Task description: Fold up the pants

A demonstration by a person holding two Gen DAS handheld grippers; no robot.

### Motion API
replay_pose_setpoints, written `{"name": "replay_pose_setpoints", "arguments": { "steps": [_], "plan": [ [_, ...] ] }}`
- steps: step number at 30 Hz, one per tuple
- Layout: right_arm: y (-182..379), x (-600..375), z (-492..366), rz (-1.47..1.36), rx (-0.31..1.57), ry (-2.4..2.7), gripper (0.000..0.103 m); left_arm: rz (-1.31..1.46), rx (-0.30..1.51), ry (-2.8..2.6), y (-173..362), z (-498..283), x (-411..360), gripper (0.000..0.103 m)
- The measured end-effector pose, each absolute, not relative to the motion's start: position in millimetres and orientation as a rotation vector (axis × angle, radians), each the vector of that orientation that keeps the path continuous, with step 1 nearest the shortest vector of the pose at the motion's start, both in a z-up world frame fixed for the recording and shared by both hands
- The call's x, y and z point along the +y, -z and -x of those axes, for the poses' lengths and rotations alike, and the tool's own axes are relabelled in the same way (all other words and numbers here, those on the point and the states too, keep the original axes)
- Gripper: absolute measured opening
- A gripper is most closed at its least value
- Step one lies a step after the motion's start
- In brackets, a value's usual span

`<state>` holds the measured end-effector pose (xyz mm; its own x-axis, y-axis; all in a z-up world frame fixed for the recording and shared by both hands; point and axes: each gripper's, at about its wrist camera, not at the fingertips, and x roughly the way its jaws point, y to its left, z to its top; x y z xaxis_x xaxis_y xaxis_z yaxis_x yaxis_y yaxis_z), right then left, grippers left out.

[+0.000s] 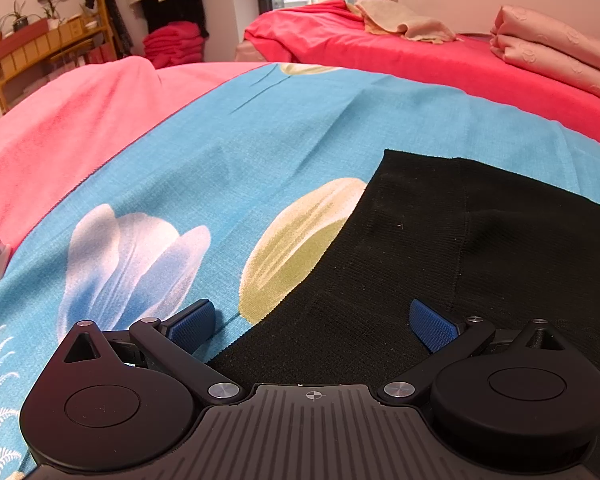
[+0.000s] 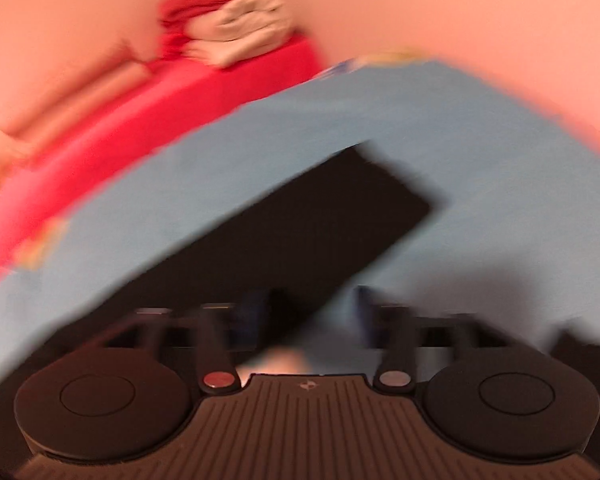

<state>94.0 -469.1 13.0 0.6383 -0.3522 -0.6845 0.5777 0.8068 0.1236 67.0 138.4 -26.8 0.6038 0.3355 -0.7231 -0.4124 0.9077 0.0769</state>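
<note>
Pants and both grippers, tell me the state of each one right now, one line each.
Pants: black, lying flat on the blue flowered sheet.
Left gripper: open, low over the pants' edge, holding nothing.
Right gripper: view blurred by motion, open or shut unclear.
Pink blankets: folded, stacked on the red bed.

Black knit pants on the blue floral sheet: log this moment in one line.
left gripper open over black knit pants | right gripper blurred | blue floral sheet
</note>
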Motion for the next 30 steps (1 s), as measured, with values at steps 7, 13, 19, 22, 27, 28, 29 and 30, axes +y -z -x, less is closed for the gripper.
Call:
{"name": "replay_pose_setpoints", "arguments": {
  "steps": [7, 13, 19, 22, 27, 28, 29, 30],
  "plan": [
    [-30.6, -402.1, -21.4, -0.206, 0.713, 0.138, 0.086, 0.098, 0.815, -0.439, 26.6, -67.1, 137.7, 0.103],
    [-11.9, -329.6, 43.9, -0.082, 0.761, -0.186, 0.091, 0.098, 0.815, -0.440, 26.5, -66.8, 137.2, 0.103],
    [9.6, -363.5, 81.6, -0.124, 0.721, -0.162, 0.090, 0.098, 0.815, -0.440, 26.4, -66.8, 137.2, 0.103],
    [5.6, -392.9, 83.0, -0.145, 0.722, 0.093, 0.091, 0.098, 0.812, -0.442, 26.8, -66.6, 136.9, 0.103],
    [8.4, -414.4, 95.6, -0.299, 0.675, 0.043, 0.095, 0.105, 0.802, -0.446, 27.5, -65.5, 136.7, 0.103],
    [13.0, -412.9, 94.9, -0.289, 0.678, 0.038, 0.095, 0.104, 0.801, -0.447, 27.5, -65.2, 136.7, 0.103],
    [16.8, -411.1, 95.4, -0.261, 0.668, 0.039, 0.095, 0.104, 0.800, -0.448, 27.5, -65.1, 136.4, 0.103],
    [18.5, -410.6, 97.2, -0.240, 0.656, 0.036, 0.095, 0.104, 0.799, -0.448, 27.5, -64.7, 136.2, 0.103]
  ]
}}
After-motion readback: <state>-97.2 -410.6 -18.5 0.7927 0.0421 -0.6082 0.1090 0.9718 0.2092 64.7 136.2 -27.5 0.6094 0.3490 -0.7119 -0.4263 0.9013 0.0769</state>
